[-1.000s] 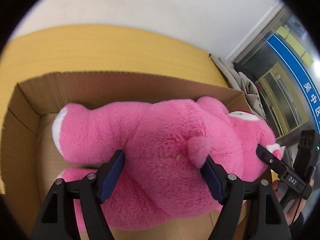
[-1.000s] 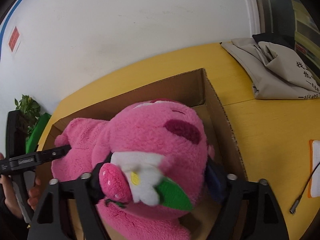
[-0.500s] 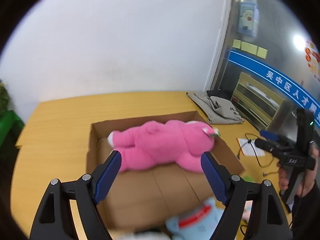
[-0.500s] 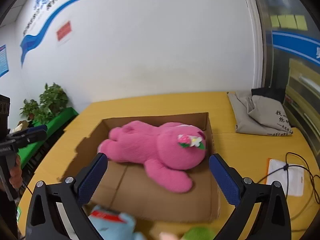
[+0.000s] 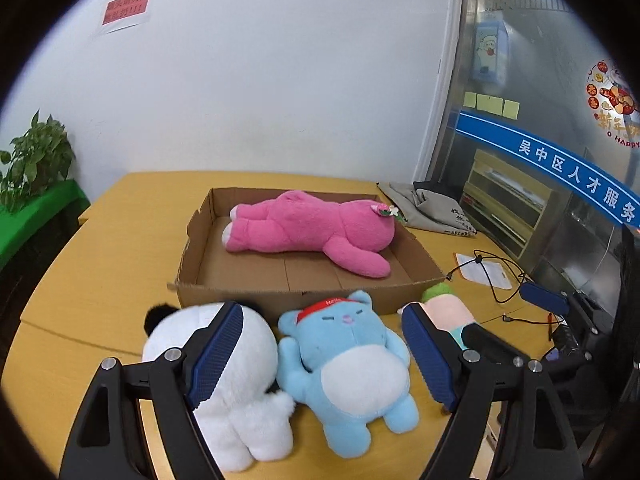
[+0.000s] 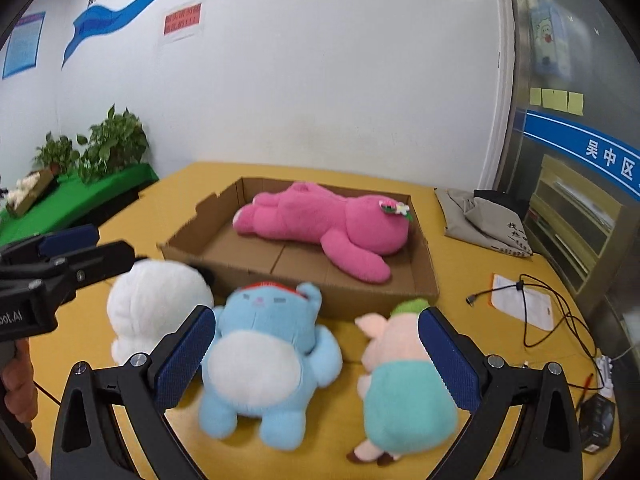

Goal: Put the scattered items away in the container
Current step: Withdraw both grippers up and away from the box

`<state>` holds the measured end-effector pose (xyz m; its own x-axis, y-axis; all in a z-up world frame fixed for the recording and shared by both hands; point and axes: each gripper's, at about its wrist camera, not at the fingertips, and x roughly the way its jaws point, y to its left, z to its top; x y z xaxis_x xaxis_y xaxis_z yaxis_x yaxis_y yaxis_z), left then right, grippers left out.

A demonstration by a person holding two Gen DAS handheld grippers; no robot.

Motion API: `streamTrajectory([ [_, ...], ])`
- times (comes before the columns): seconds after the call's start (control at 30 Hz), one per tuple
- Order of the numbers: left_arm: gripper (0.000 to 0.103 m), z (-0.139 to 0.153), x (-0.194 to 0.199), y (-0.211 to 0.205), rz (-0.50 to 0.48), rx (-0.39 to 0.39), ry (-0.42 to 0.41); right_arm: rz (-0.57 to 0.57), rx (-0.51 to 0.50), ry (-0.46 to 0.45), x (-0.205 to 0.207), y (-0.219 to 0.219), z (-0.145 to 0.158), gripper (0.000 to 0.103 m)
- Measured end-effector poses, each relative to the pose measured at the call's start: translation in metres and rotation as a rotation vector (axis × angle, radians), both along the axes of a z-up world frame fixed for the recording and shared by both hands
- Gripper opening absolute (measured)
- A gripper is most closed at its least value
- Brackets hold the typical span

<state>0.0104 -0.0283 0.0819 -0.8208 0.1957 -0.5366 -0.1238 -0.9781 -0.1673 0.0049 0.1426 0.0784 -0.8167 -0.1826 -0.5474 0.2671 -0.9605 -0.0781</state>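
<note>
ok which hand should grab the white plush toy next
Left, probably. The left hand-held gripper is open with the white plush toy right beside its left finger, while the right hand-held gripper frames the blue plush toy.

White characters "吴中区人才服务" are printed on a blue band (image 5: pixel 560 168) across the glass front at the right, and only "吴中区" of it is seen in the right wrist view. Beside a round red festive sticker (image 5: pixel 614 98) on the same glass, "新年" and "O HAPPY" are written, cut off by the edge of the picture. The letters "oot.AI" are read on the black body of the left gripper (image 6: pixel 86 246), while the red notice (image 5: pixel 126 7) on the white wall, the red band on the blue plush toy (image 5: pixel 332 303) and the print on the grey cloth bag (image 5: pixel 436 208) are too blurred or small to be read.
</note>
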Motion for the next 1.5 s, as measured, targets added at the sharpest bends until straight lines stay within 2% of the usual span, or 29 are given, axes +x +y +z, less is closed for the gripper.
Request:
streamTrajectory([
  [0.4, 0.082, -0.012, 0.022, 0.013, -0.017, -0.041, -0.016, -0.052, 0.001, -0.002, 0.023, 0.012, -0.011, 0.103],
  [1.5, 0.082, -0.032, 0.016, 0.000, -0.015, 0.022, -0.060, -0.071, 0.019, -0.026, 0.020, 0.014, -0.029, 0.103],
])
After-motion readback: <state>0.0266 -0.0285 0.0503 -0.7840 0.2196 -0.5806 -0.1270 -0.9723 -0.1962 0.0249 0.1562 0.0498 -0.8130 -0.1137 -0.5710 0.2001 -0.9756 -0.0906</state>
